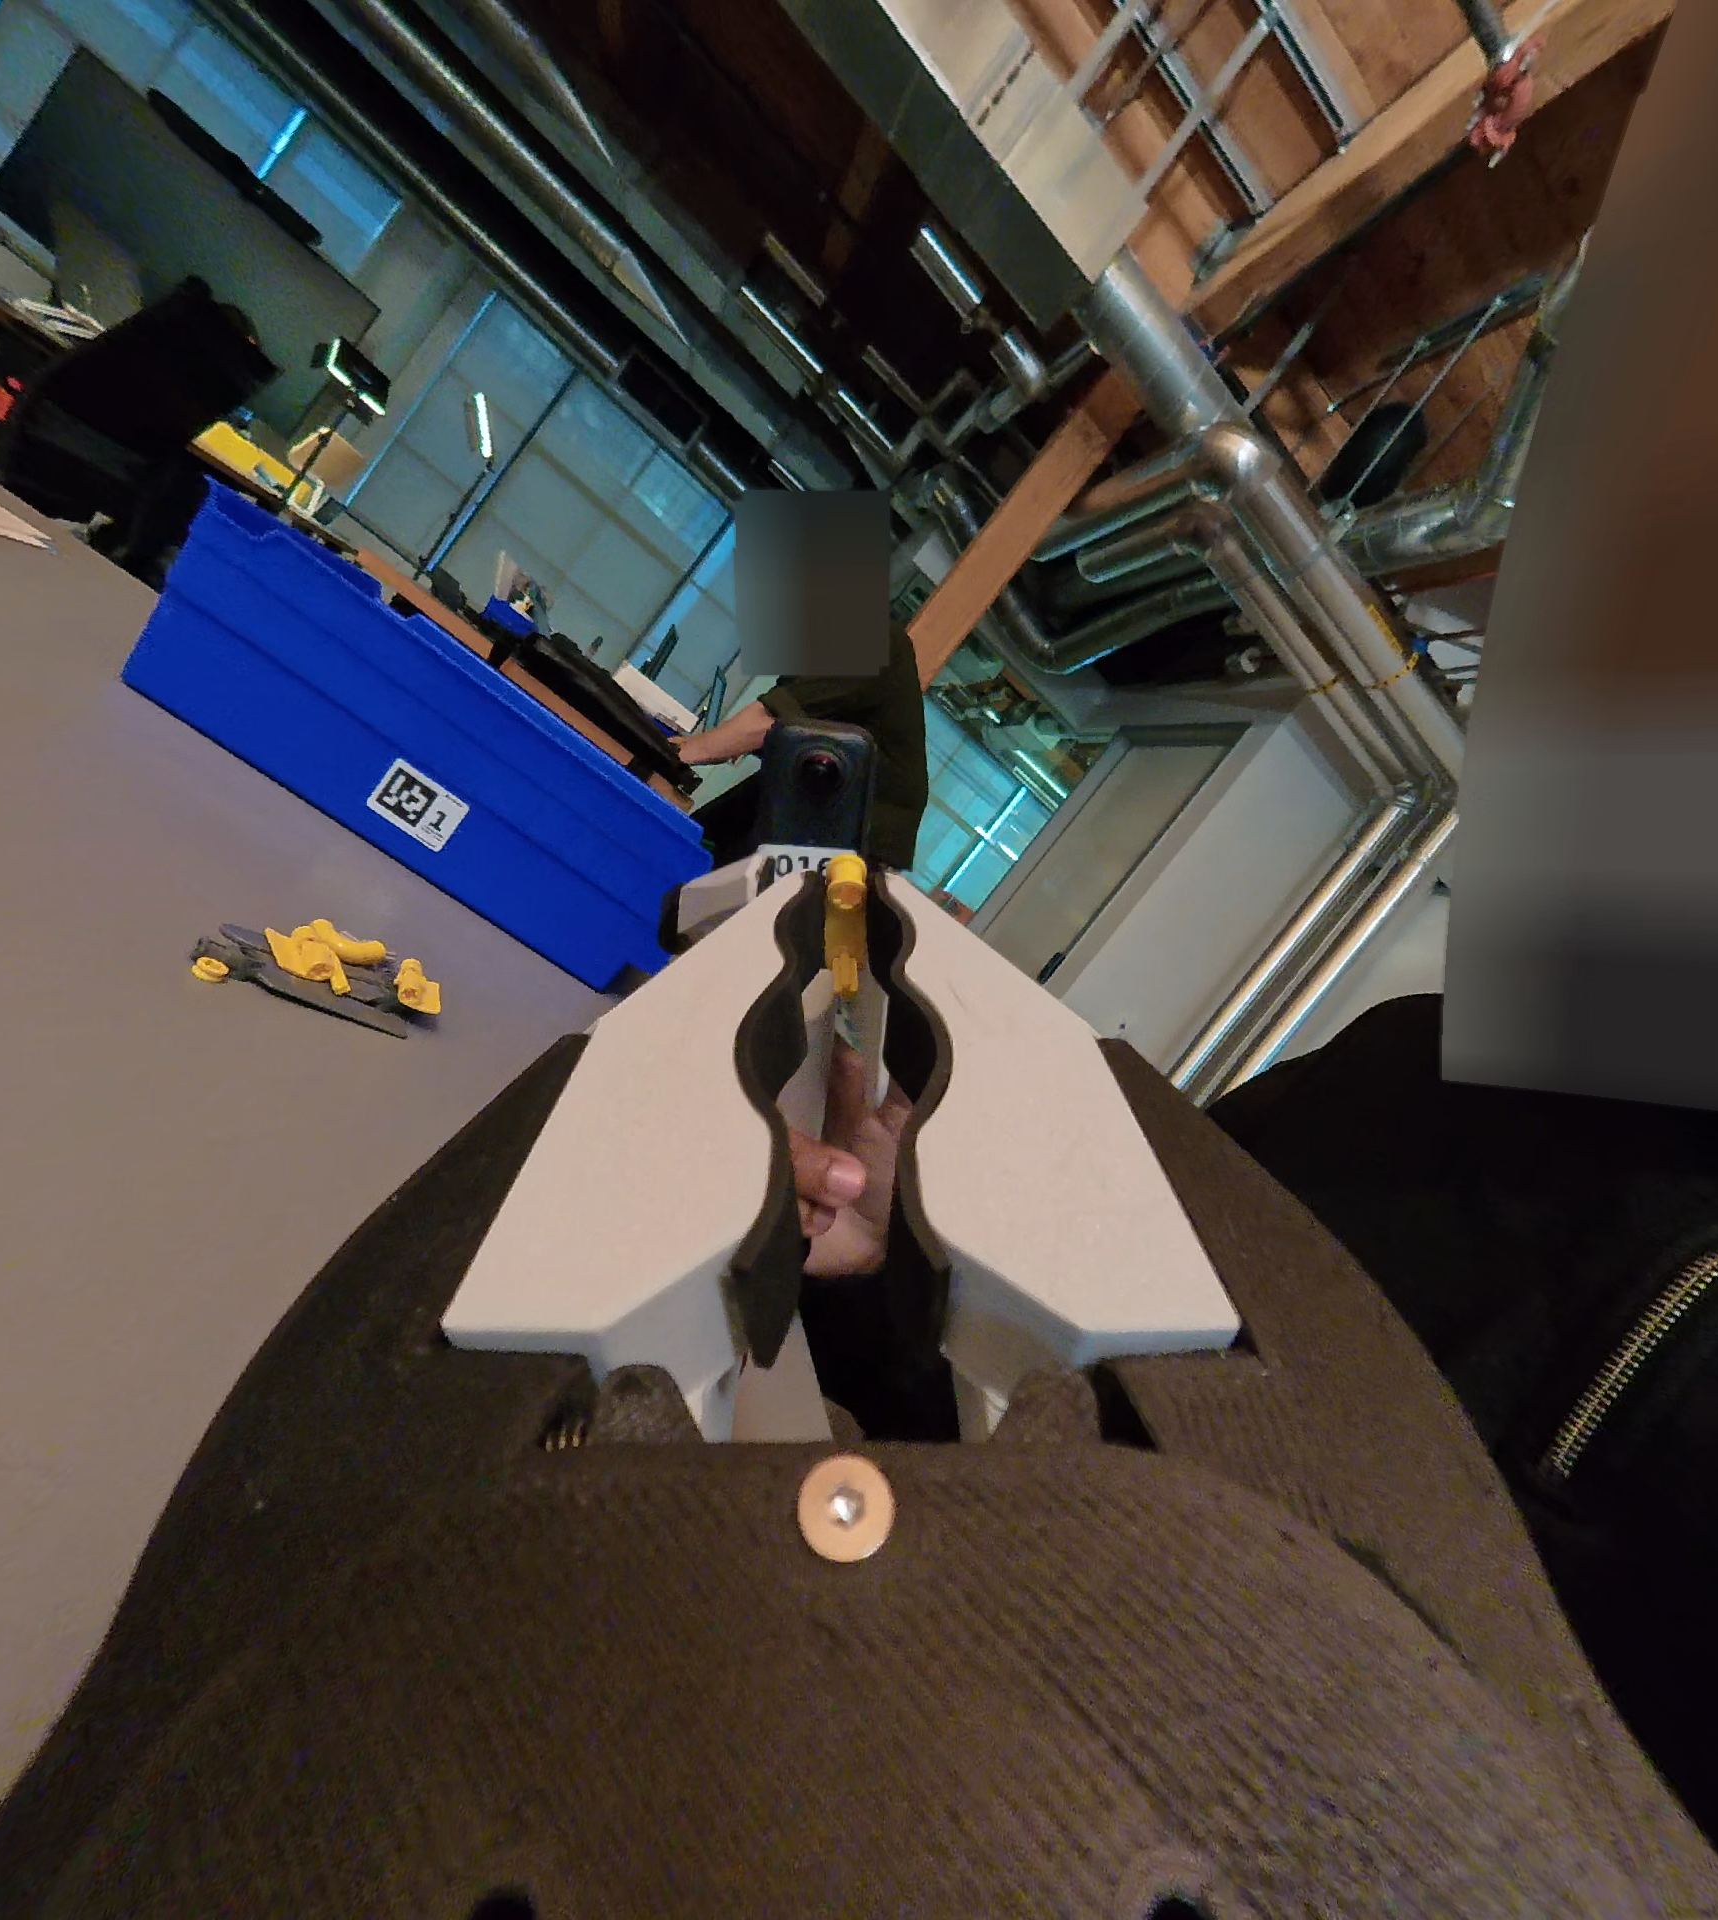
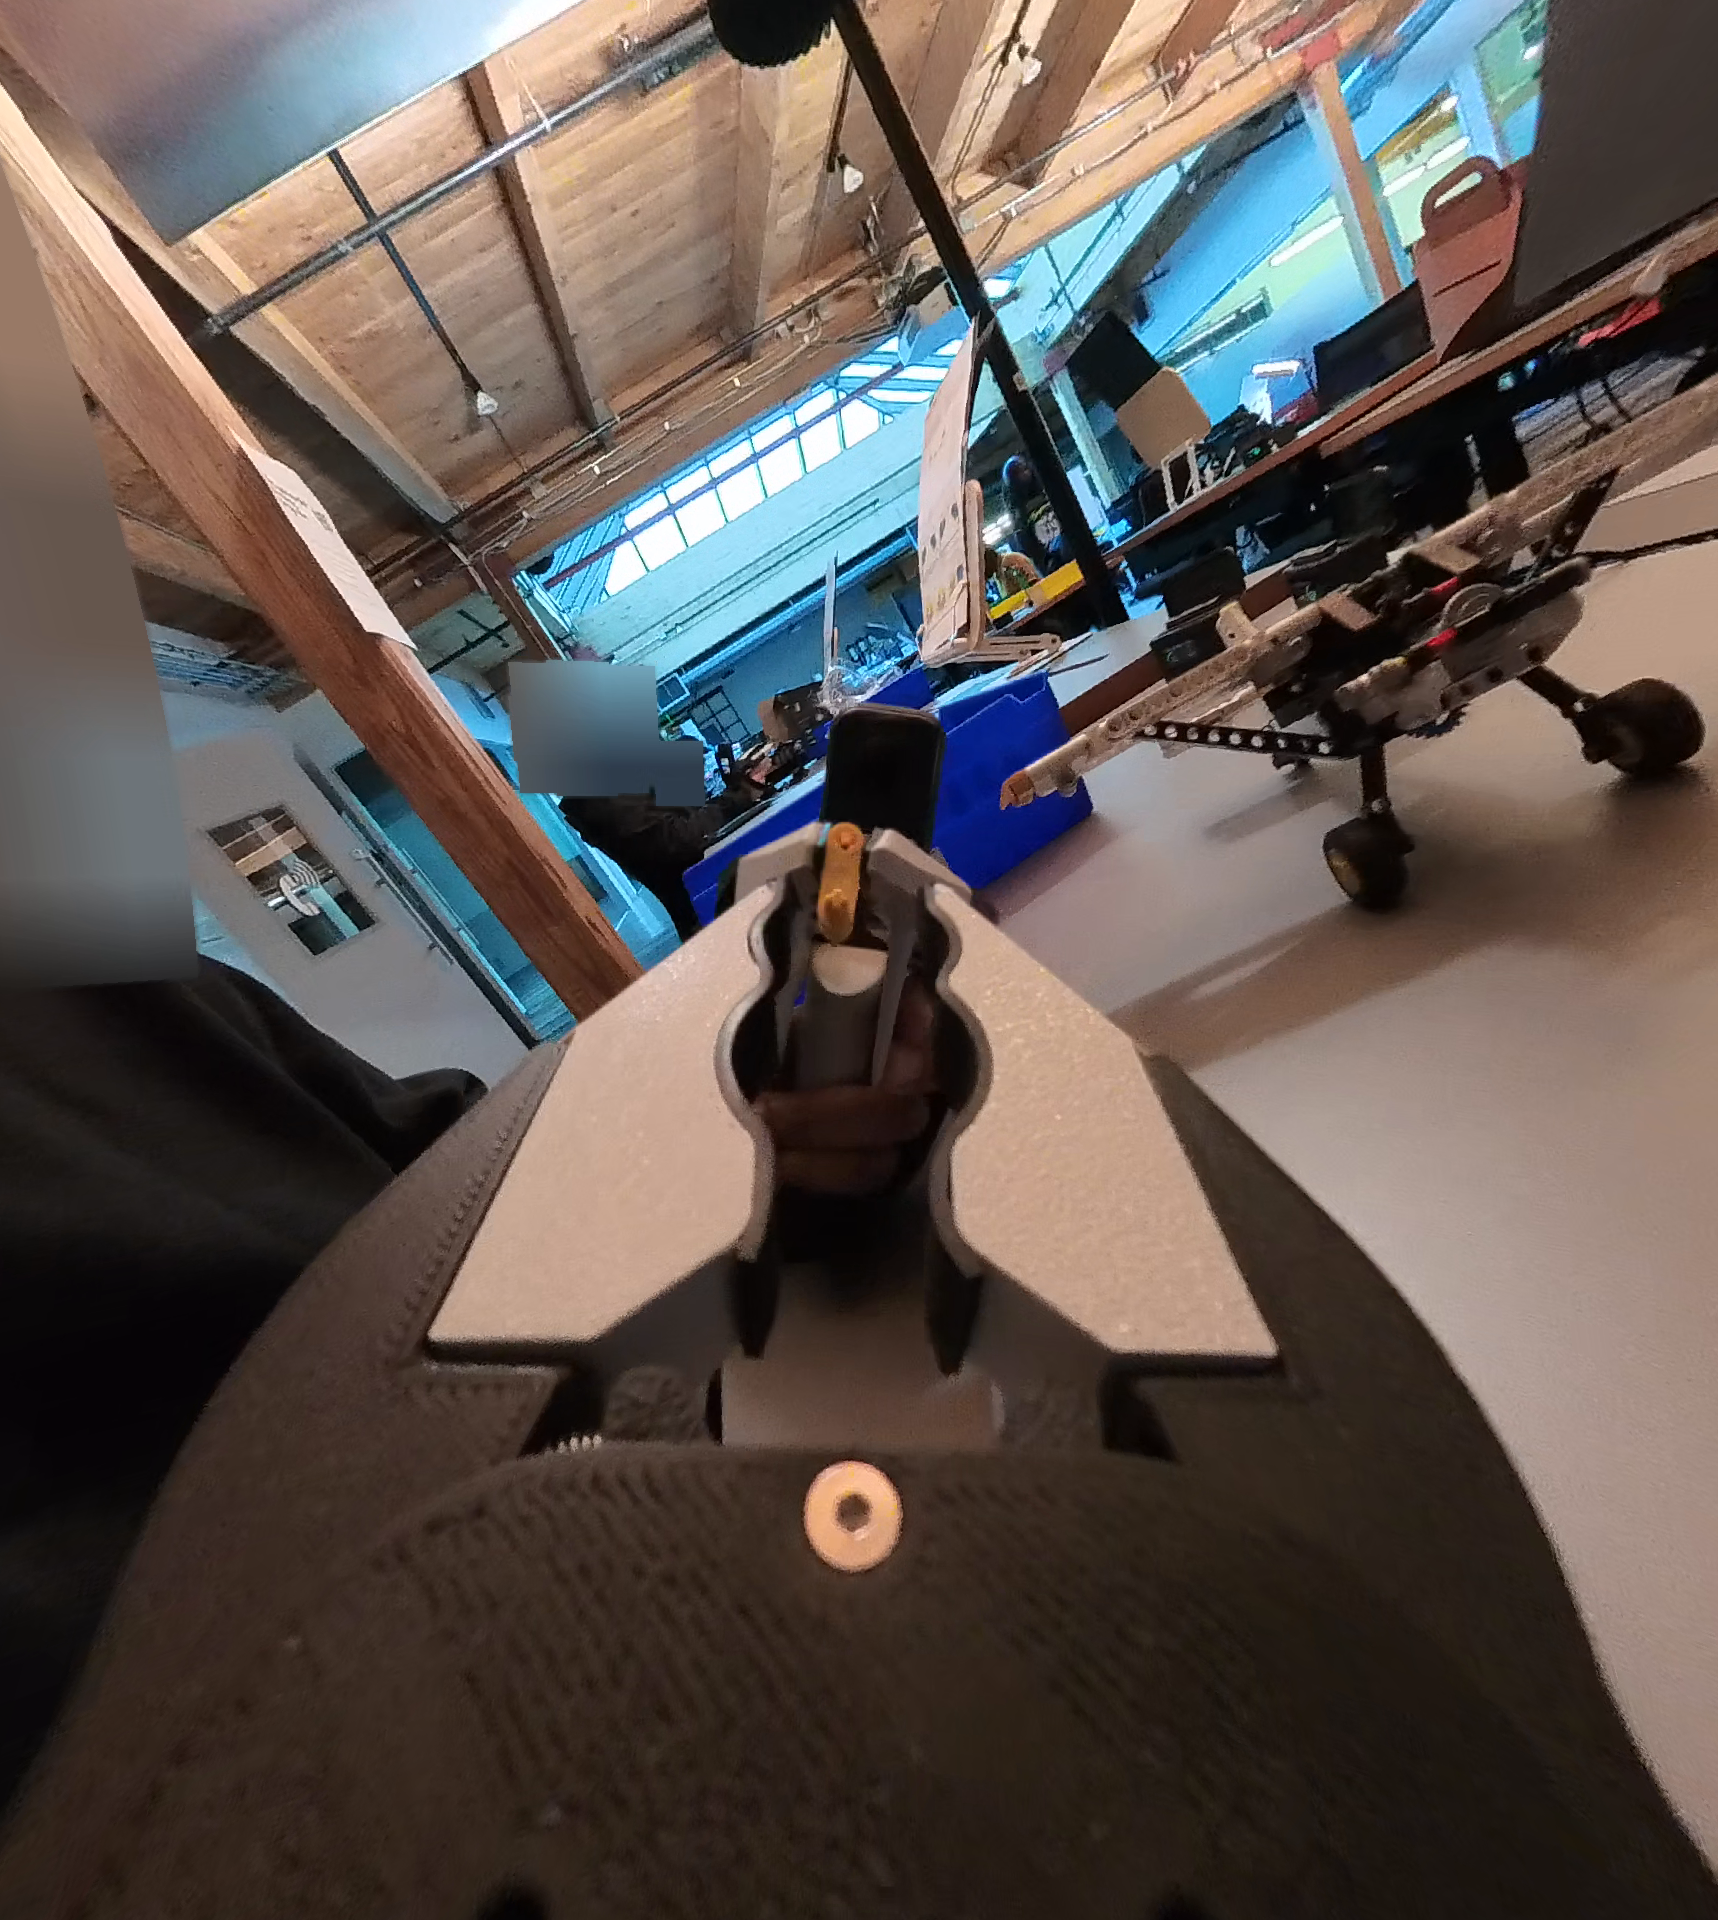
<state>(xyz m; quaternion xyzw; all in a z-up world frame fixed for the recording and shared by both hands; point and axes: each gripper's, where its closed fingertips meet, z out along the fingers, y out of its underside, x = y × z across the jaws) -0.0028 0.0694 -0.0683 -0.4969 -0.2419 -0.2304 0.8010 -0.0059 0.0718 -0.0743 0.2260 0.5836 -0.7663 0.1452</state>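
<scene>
Nearest the lens in the left wrist view, the left tool (image 1: 842, 914) has its jaws almost together, and a small yellow plastic connector (image 1: 842, 920) is pinched between the fingertips, its round end poking out past them. Behind it faces the other tool's dark camera body (image 1: 817, 774). On the grey desk (image 1: 55, 935) to the left lies a loose heap of yellow and dark grey pieces (image 1: 315, 961), well apart from the tool, and beyond them stands a blue bin (image 1: 398, 727) bearing a white sticker.

Seen from the right wrist view, the right tool (image 2: 847, 883) has its jaws a little way apart, with the same yellow connector (image 2: 839, 878) between them; I cannot tell whether its pads press on the piece or merely flank it. The two tools meet tip to tip, raised above the desk. To the right a wheeled model built of beams (image 2: 1437, 665) stands on the desk (image 2: 1457, 1143), well apart from both tools.
</scene>
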